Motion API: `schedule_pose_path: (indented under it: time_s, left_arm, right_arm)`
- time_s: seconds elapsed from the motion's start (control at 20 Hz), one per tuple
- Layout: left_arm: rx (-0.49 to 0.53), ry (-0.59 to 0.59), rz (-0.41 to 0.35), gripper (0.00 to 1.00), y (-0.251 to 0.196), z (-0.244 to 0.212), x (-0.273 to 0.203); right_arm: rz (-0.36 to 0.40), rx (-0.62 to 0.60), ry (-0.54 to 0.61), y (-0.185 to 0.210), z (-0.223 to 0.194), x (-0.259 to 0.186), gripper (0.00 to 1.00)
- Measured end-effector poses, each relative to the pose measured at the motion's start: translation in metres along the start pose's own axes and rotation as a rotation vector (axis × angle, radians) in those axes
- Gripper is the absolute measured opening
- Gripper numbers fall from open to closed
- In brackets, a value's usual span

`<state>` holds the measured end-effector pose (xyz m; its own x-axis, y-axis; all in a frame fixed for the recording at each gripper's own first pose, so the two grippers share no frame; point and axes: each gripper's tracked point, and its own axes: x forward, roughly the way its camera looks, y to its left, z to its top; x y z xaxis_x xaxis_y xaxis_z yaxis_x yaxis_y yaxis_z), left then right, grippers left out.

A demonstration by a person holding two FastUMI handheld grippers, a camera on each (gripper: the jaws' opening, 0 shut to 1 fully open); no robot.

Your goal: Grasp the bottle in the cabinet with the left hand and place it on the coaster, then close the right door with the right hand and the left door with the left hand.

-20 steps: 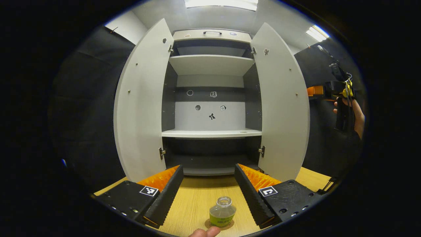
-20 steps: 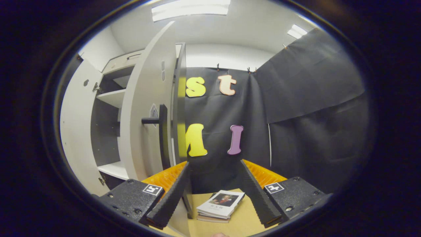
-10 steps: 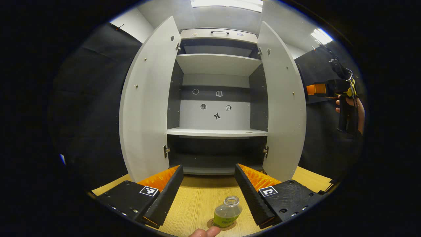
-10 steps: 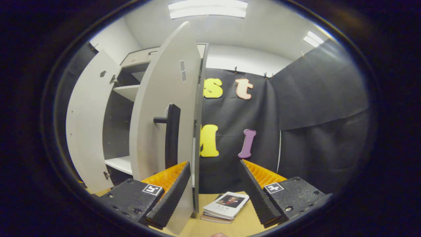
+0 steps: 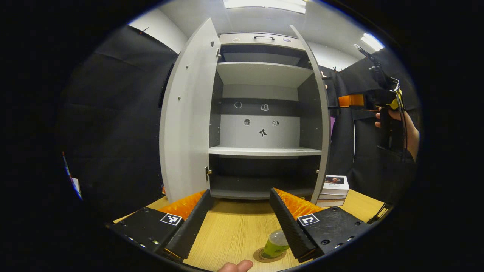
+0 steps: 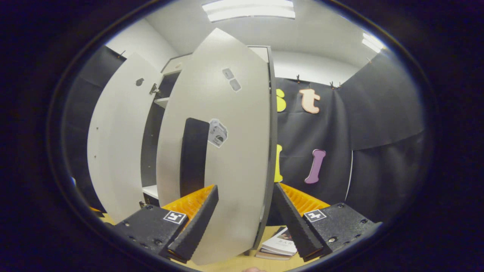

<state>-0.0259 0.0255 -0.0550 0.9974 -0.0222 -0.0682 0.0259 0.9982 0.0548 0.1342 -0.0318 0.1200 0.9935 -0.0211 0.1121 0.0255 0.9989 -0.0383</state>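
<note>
Bottle stood upright on the round coaster at the near edge of the wooden tabletop, partly hidden behind the right finger of the left gripper. That gripper's fingers were spread wide and grasped nothing, the bottle apart from them. Beyond it stood the grey cabinet, its shelves bare, with the left door swung fully open toward the viewer.

In the left gripper view the right door appeared nearly edge-on, partway through its swing, and a hand at the far right held the right gripper level with the door's middle. In the right gripper view the right gripper faced the outer face of the right door, which lay directly ahead and very close. Its fingers were parted and gripped nothing; whether a fingertip touched the panel could not be told. The door's dark handle ran vertically, just left of the line between the fingers. A stack of books lay on the tabletop below, right of the door's edge.

Judging by this, the bottle step was done and the right door was being closed. The coming push would need to go straight ahead into the panel, toward the cabinet, with the right hand plainly the nearer one. The left door awaited the left gripper.
</note>
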Motion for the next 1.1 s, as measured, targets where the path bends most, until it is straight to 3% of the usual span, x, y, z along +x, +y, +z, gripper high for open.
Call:
schedule_pose_path:
  time_s: [0.3, 0.6, 0.9, 1.1]
  left_arm:
    - [-0.007, -0.006, 0.021, 0.95, 0.012, 0.006, 0.0]
    - [-0.072, -0.002, -0.014, 0.95, 0.002, 0.017, 0.004]
    - [-0.104, -0.023, -0.001, 0.95, -0.003, 0.029, 0.006]
    - [-0.123, -0.012, 0.008, 0.95, -0.004, 0.027, 0.005]
  right_arm:
    - [-0.004, -0.014, -0.013, -0.002, 0.006, -0.013, 0.99]
    - [-0.041, 0.011, -0.011, -0.015, -0.009, -0.063, 0.98]
    - [-0.05, 0.072, 0.056, -0.01, -0.062, -0.113, 0.98]
    - [-0.068, 0.045, 0.14, -0.013, -0.118, -0.145, 0.98]
